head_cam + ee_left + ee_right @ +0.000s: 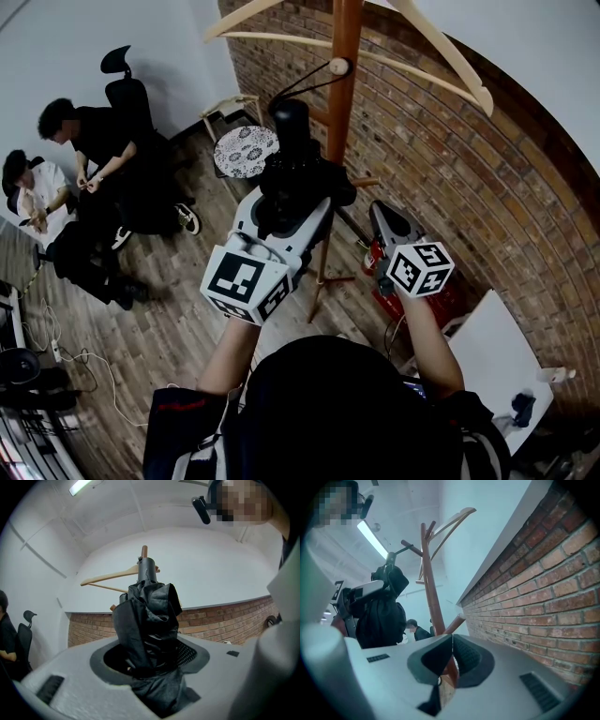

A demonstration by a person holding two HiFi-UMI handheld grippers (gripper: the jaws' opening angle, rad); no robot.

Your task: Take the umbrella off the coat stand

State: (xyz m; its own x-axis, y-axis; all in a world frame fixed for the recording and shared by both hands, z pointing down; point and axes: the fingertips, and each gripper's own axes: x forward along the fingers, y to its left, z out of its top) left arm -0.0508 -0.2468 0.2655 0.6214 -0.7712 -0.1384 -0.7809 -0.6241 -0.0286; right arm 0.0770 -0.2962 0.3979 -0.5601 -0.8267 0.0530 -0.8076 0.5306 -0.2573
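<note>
A black folded umbrella (298, 173) stands upright between the jaws of my left gripper (295, 192), which is shut on its bundled fabric. The umbrella's handle end (289, 117) points up, and a thin black strap (314, 86) runs from it to a round peg (339, 66) on the wooden coat stand (342, 112). In the left gripper view the umbrella (147, 616) fills my left gripper (147, 660), with the stand's top (144, 551) just behind. My right gripper (380, 211) is beside the stand's pole (431, 583); its jaws (451, 641) are shut with nothing held. The right gripper view shows the umbrella (382, 616) at left.
A brick wall (487, 178) runs close on the right. Wooden hanger arms (450, 56) spread overhead. A patterned round stool (246, 150) stands behind the stand, a red object (441, 300) at its foot, a white board (497, 366) at right. Two seated people (84, 178) and an office chair (127, 94) are at left.
</note>
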